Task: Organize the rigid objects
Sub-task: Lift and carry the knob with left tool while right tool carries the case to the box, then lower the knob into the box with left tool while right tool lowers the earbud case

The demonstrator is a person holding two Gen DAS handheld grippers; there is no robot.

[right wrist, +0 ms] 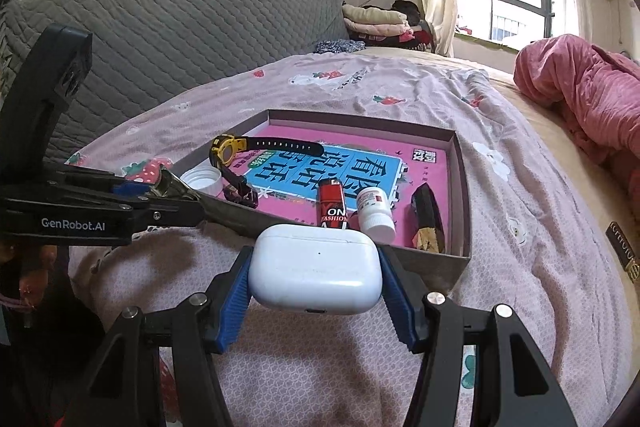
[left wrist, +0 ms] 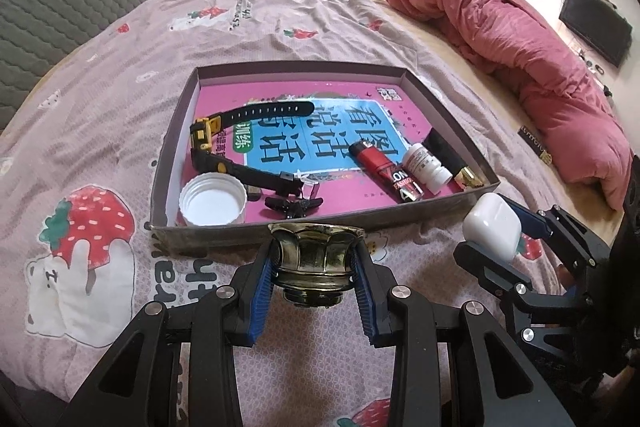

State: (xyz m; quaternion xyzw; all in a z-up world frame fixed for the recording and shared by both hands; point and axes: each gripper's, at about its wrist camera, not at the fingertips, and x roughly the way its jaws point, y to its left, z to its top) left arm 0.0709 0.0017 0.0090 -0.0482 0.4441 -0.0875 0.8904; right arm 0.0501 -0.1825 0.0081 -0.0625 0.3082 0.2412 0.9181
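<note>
My left gripper (left wrist: 316, 263) is shut on a brass metal cup-shaped piece (left wrist: 316, 259), held just before the near wall of a shallow grey box (left wrist: 280, 231) on the bed. My right gripper (right wrist: 316, 267) is shut on a white earbud case (right wrist: 316, 267), held near the box's near right corner; it also shows in the left wrist view (left wrist: 494, 225). Inside the box on a pink book lie a black and yellow watch (left wrist: 208, 135), a white cap (left wrist: 213, 199), a black clip (left wrist: 294, 205), a red lighter (left wrist: 380, 167), a white bottle (left wrist: 426, 165) and a black and gold tube (left wrist: 460, 167).
The box rests on a pink strawberry-print bedsheet (left wrist: 120, 107). A red quilt (left wrist: 520, 55) is bunched at the right. A grey padded headboard (right wrist: 180, 27) stands at the left, folded clothes (right wrist: 376, 21) behind. A dark label (right wrist: 624, 251) lies on the sheet at right.
</note>
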